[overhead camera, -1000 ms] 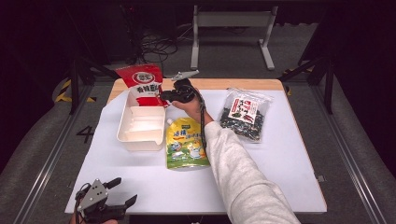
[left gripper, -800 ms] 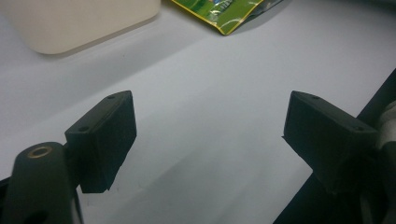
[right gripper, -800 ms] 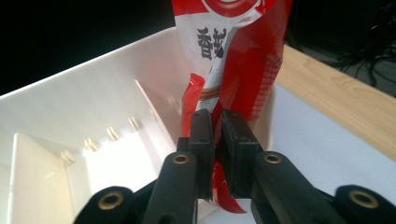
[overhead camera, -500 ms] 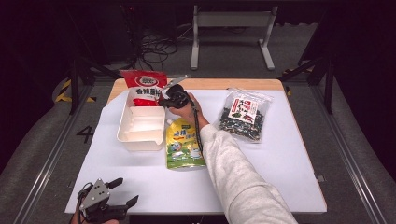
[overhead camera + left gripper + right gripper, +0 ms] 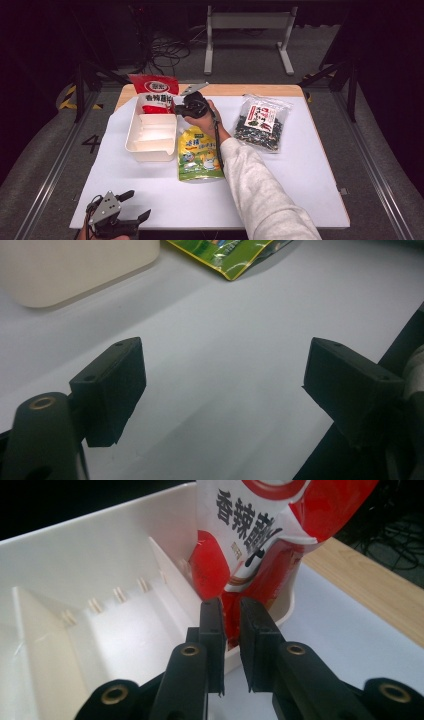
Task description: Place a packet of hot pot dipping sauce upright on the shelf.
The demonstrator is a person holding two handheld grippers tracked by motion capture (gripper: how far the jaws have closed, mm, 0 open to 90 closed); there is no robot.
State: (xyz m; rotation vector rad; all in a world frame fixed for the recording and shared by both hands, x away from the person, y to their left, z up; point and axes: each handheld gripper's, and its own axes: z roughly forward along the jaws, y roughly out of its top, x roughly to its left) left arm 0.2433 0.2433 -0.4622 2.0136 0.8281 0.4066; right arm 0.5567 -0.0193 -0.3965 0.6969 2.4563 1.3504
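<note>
Shift since earlier: between the older pictures and now I have brought the right gripper (image 5: 186,106) a little toward the table's left edge; the red pouch (image 5: 154,93), upright behind the tray a second ago, now leans over the tray's far end.
Right gripper: its jaws are nearly together with the red pouch's lower edge (image 5: 235,605) between them; they closed and have just been opening slightly, and from the right gripper view I cannot tell whether the pads still press on it.
Right hand: wrapped around the gripper body (image 5: 205,112), sleeve running back to the table's near edge.
Red pouch: at the far-left part of the table, bottom down inside the far compartment of the white tray (image 5: 137,150), top tilted away past the tray's far rim.
White tray: on the white sheet near the table's left edge, long side running near to far, with thin dividers inside (image 5: 165,575).
Yellow-green pouch: flat on the sheet (image 5: 197,155), just beside the tray's right wall, under my forearm.
Seaweed bag: clear bag with dark contents (image 5: 260,122), toward the far-right part of the table, well apart from the gripper.
Left gripper: at the table's near-left corner (image 5: 136,206), jaws spread wide with nothing between them; bare sheet lies beneath the pads (image 5: 117,385).
</note>
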